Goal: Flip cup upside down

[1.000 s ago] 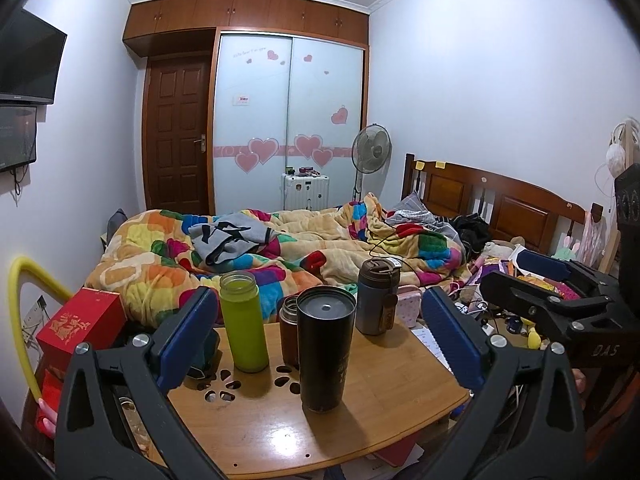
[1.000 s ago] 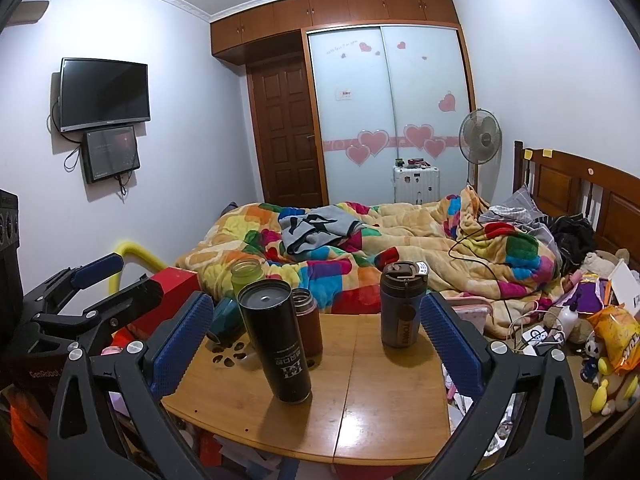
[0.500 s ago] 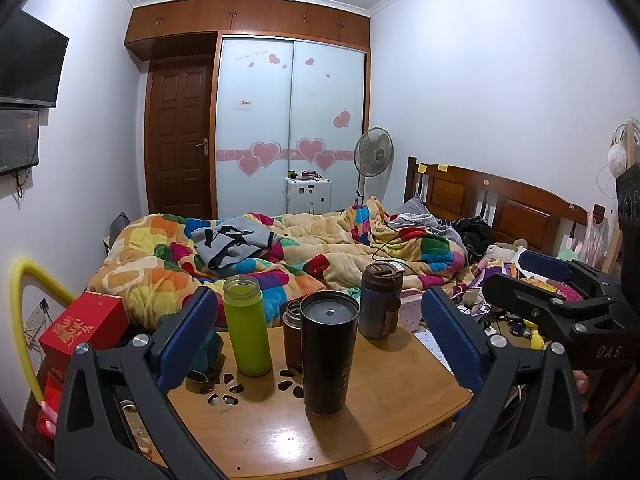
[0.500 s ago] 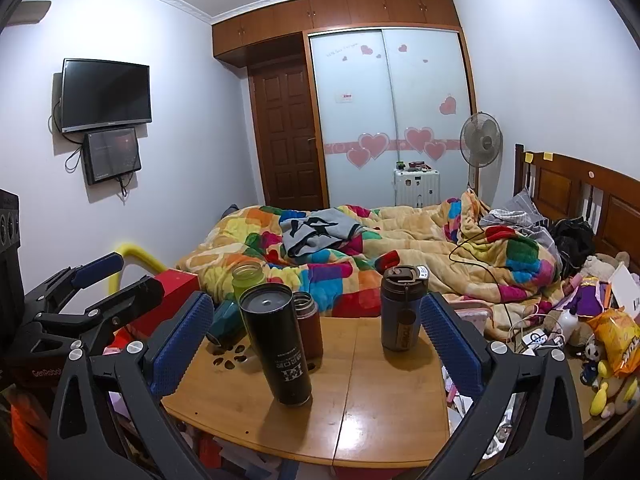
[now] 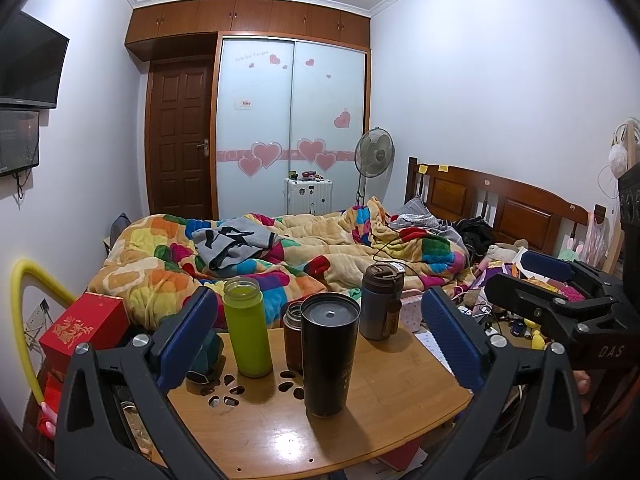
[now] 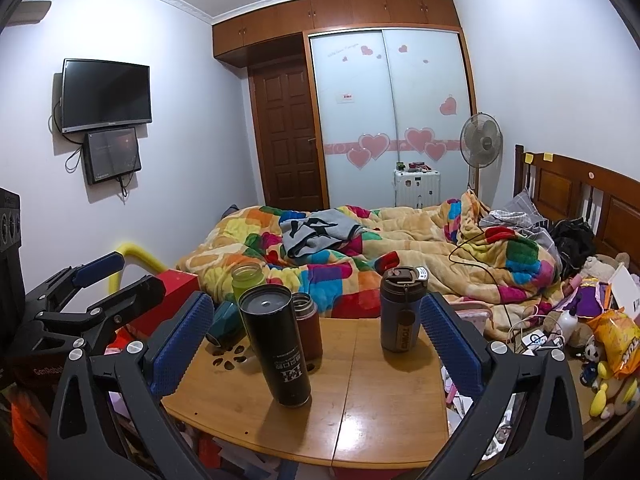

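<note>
A tall black cup (image 5: 329, 355) stands upright with its lid on, near the middle of a small wooden table (image 5: 400, 392); it also shows in the right wrist view (image 6: 276, 344). My left gripper (image 5: 320, 340) is open and empty, held back from the table with the cup between its blue pads in the view. My right gripper (image 6: 316, 344) is open and empty too, at the table's near edge. Each gripper shows in the other's view, the right one (image 5: 552, 280) at right and the left one (image 6: 100, 280) at left.
On the table stand a green bottle (image 5: 245, 326), a small brown bottle (image 5: 293, 334) and a grey-brown travel mug (image 5: 380, 304). A dark teal object (image 6: 226, 322) lies at the left edge. A bed with a colourful blanket (image 5: 280, 256) is behind; a red box (image 5: 84, 326) at left.
Both grippers have drifted slightly back and upward, so the cups sit a little lower in view. Nothing on the table has moved.
</note>
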Available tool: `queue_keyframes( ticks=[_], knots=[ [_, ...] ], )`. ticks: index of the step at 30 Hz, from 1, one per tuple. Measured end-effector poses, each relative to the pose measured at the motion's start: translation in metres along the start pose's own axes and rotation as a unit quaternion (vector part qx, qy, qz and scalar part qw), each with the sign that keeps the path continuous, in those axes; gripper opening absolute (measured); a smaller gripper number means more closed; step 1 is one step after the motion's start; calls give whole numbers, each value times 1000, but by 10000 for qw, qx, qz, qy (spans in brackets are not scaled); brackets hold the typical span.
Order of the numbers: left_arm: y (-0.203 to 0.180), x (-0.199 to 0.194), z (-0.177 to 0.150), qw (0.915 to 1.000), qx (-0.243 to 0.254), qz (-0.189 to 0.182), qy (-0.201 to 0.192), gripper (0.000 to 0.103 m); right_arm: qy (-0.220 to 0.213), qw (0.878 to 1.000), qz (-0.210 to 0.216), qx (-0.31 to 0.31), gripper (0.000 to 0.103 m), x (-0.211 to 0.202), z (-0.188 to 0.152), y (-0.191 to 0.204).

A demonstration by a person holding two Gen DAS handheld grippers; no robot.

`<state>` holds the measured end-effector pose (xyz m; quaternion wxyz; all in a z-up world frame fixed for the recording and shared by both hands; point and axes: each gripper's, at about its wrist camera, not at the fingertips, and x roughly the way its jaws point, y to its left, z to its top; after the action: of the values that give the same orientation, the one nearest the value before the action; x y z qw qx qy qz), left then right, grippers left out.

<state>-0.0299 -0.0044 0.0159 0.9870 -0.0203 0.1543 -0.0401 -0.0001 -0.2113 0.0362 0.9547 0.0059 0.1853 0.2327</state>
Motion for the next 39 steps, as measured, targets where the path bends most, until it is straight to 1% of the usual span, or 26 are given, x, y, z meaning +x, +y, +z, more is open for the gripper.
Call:
queue_keyframes(
  ticks=[25,29,39],
  knots=[
    [3,0,4,10000,-38,5,-62,103,15,10000,8,-3,103,0,0,2],
    [2,-1,4,9999,-57,-29,-94,103,17,10000,9,0,103,0,-1,2],
    [-5,2,0,9999,-50,-144,12,103,22,10000,5,1,103,1,-1,2]
  ],
)
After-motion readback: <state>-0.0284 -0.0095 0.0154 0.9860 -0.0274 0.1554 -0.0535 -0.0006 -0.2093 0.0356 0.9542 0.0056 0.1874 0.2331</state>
